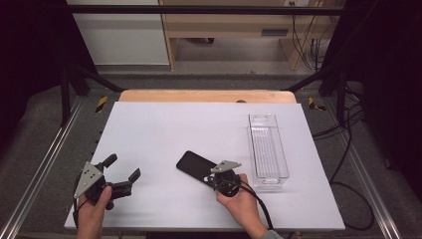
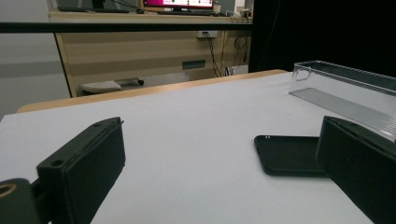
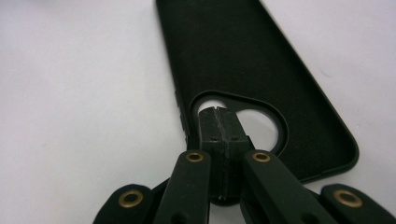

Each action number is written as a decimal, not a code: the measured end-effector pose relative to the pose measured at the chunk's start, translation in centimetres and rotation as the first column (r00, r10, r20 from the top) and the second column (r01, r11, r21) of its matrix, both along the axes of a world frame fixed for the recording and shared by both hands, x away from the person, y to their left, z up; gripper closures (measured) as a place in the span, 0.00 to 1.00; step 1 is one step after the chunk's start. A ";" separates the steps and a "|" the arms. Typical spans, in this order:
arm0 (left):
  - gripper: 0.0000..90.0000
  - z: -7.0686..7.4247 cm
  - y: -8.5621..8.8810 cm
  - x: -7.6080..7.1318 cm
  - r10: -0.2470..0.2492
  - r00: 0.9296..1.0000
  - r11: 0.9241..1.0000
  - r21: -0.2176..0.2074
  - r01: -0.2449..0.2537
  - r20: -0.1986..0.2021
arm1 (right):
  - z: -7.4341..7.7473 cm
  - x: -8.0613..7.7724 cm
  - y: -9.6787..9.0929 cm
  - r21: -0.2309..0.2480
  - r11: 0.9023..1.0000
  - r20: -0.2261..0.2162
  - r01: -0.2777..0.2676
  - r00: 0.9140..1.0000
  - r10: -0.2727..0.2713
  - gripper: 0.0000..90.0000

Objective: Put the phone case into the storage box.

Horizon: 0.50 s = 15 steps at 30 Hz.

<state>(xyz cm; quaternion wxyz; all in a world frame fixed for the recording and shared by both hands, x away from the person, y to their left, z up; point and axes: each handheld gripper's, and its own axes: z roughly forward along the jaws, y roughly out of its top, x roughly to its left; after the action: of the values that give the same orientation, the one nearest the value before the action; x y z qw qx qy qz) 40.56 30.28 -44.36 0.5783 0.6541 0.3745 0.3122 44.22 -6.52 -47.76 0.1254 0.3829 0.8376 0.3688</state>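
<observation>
Your right claw (image 3: 219,122) is squeezed tight with nothing in it, its tips poked into the camera hole of the black phone case (image 3: 243,60), maybe to hook it. The case lies flat on the counter (image 1: 159,129). Your left claw (image 1: 122,172) waits wide apart.

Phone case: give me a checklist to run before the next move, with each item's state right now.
1. Phone case lies flat on the table: ok.
2. Right gripper shut, tips together in the case's camera cutout: ok.
3. Right gripper actually gripping the case: cannot tell; its pads press on each other with nothing between them.
4. Left gripper open and apart from the case: ok.
5. Clear bin upright with nothing in it: ok.
6. Bare table between case and bin: ok.
</observation>
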 end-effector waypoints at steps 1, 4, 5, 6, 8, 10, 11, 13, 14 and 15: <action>0.01 0.0 0.0 0.0 0.000 1.000 1.000 0.002 0.000 0.000 | 0.0 -0.2 0.0 -0.004 1.000 0.001 -0.005 1.000 0.005 1.00; 0.01 0.0 0.0 0.0 0.000 1.000 1.000 0.001 0.000 -0.001 | 0.0 -1.0 -0.2 -0.008 1.000 -0.001 -0.019 1.000 0.019 1.00; 0.01 0.0 0.0 0.0 0.001 1.000 1.000 -0.001 -0.001 -0.001 | 0.0 -1.3 -0.3 -0.006 1.000 -0.003 -0.022 1.000 0.022 1.00; 0.01 0.0 0.0 0.0 0.000 1.000 1.000 0.001 0.000 -0.001 | 0.0 -1.5 -0.4 -0.005 1.000 -0.005 -0.024 1.000 0.024 1.00; 0.01 0.0 -0.1 0.0 -0.002 1.000 1.000 0.002 0.002 -0.001 | -0.1 -2.0 -0.7 -0.003 0.999 -0.014 -0.033 0.999 0.033 1.00; 0.01 0.0 -0.1 0.0 -0.003 1.000 1.000 0.003 0.003 -0.001 | -0.1 -2.4 -0.9 0.006 0.999 -0.028 -0.039 0.999 0.039 1.00; 0.01 0.0 -0.1 0.0 -0.004 1.000 1.000 0.003 0.004 -0.001 | -0.1 -2.6 -0.9 0.009 0.999 -0.034 -0.042 0.999 0.042 1.00; 0.01 0.0 -0.1 0.0 -0.004 1.000 1.000 0.005 0.004 -0.001 | -0.1 -2.9 -1.0 0.004 0.998 -0.038 -0.056 0.998 0.057 1.00; 0.01 0.0 -0.1 0.0 -0.005 1.000 1.000 0.007 0.005 -0.002 | 0.0 -3.1 -1.1 0.001 0.998 -0.043 -0.063 0.997 0.063 1.00; 0.01 0.0 -0.1 0.0 -0.005 1.000 1.000 0.007 0.005 -0.002 | 0.0 -3.3 -1.1 -0.001 0.998 -0.048 -0.070 0.996 0.070 1.00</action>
<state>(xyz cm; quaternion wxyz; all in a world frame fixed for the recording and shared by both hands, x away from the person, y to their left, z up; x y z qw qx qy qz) 40.54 30.16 -44.37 0.5765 0.6572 0.3723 0.3117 40.87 -7.65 -47.74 0.0929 0.3616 0.8538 0.3628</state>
